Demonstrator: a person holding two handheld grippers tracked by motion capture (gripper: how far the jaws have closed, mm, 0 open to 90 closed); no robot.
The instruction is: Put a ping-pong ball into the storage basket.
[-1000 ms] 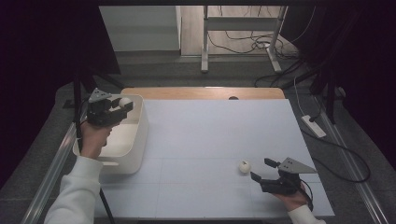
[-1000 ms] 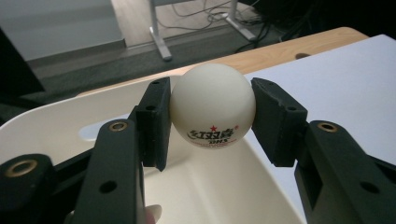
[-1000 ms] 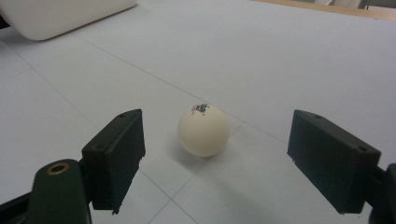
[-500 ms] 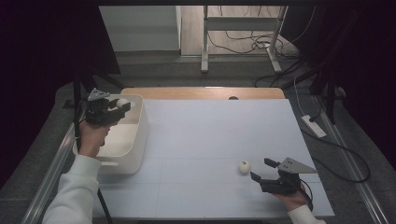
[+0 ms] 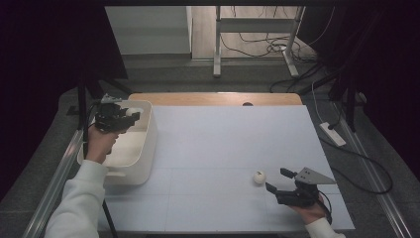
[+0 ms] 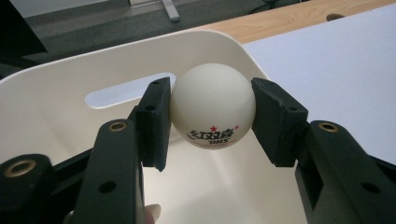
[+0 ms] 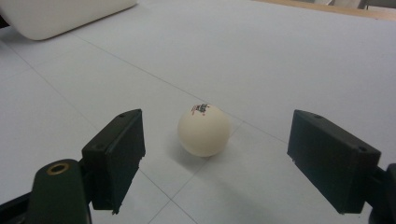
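My left gripper point(image 5: 130, 117) point(image 6: 212, 116) is shut on a white ping-pong ball point(image 6: 213, 106) point(image 5: 131, 112) and holds it above the inside of a cream plastic bin point(image 5: 143, 148) point(image 6: 56, 107) at the table's left edge. A second white ping-pong ball point(image 5: 259, 176) point(image 7: 203, 129) lies on the white table at the front right. My right gripper point(image 5: 277, 180) point(image 7: 217, 163) stands open just behind that ball, its jaws wide apart and the ball a little ahead of them, untouched.
The white table top point(image 5: 228, 144) stretches between the bin and the right gripper. A wooden strip point(image 5: 218, 98) with a hole runs along the far edge. Cables and a power strip point(image 5: 332, 134) lie on the floor to the right.
The left gripper with its ball has drifted slightly left over the bin. The right gripper and the ball on the table have not moved.
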